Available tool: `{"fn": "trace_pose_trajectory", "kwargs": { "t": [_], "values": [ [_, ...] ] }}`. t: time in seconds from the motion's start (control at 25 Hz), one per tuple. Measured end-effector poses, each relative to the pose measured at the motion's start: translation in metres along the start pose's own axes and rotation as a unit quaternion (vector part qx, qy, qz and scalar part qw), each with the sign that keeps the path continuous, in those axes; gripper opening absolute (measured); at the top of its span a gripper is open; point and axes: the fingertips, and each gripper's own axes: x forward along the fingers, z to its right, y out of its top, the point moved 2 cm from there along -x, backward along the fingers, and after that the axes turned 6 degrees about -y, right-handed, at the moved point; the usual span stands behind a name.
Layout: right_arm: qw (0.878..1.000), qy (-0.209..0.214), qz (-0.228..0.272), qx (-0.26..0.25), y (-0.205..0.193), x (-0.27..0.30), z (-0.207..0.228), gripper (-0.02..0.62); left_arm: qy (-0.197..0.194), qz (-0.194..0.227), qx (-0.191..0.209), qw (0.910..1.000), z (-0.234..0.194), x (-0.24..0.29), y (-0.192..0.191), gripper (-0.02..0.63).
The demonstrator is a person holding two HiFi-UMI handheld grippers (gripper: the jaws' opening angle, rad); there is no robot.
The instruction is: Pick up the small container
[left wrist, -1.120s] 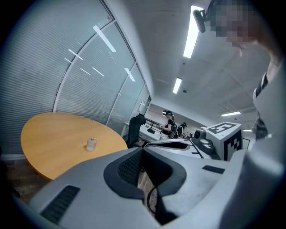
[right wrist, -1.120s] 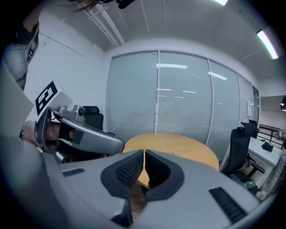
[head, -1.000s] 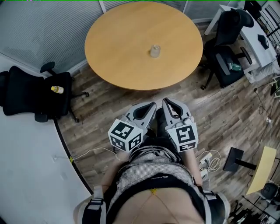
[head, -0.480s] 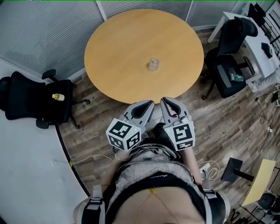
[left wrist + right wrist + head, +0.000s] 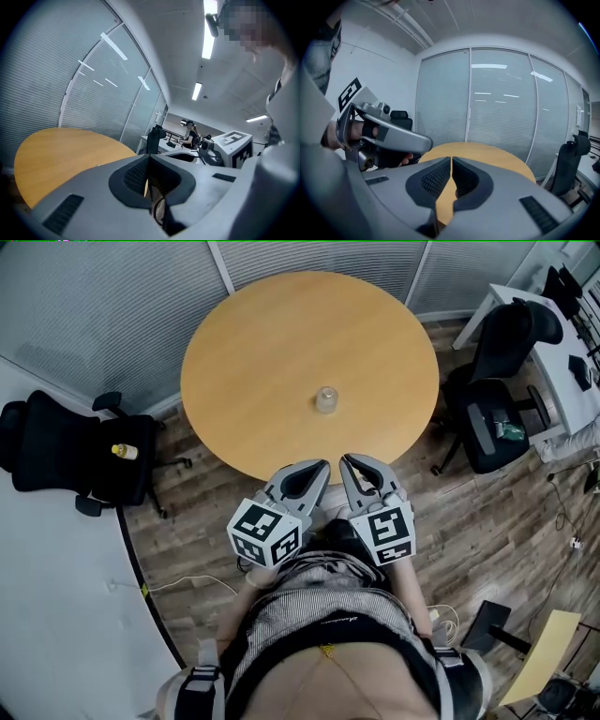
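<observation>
Standing near the middle of the round counter (image 5: 253, 352), the small container (image 5: 325, 398) looks clear, light and rigid, probably slippery; pinch it across its sidewall. The 2 claws, left claw (image 5: 319, 468) and right claw (image 5: 346, 463), are closed together, empty, near the counter's edge.

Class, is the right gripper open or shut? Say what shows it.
Shut. The right gripper has its jaw tips touching in its own view, nothing between them; the round table shows through the gap below.
</observation>
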Motion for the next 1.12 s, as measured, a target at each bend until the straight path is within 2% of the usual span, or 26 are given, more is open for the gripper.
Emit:
{"fn": "trace_pose_trajectory", "kwargs": {
  "t": [0.68, 0.88, 1.12],
  "values": [
    [0.999, 0.049, 0.005, -0.005, -0.007, 0.004, 0.046, 0.026, 0.051, -0.001, -0.014, 0.9986, 0.006, 0.046, -0.003, 0.006],
    [0.997, 0.071, 0.011, 0.012, -0.011, -0.001, 0.060, 0.025, 0.075, 0.014, -0.021, 0.9969, 0.012, 0.058, -0.006, 0.006],
    [0.997, 0.079, 0.009, -0.011, -0.015, 0.003, 0.066, 0.025, 0.087, 0.021, -0.037, 0.9953, 0.015, 0.064, -0.011, 0.006]
  ]
}}
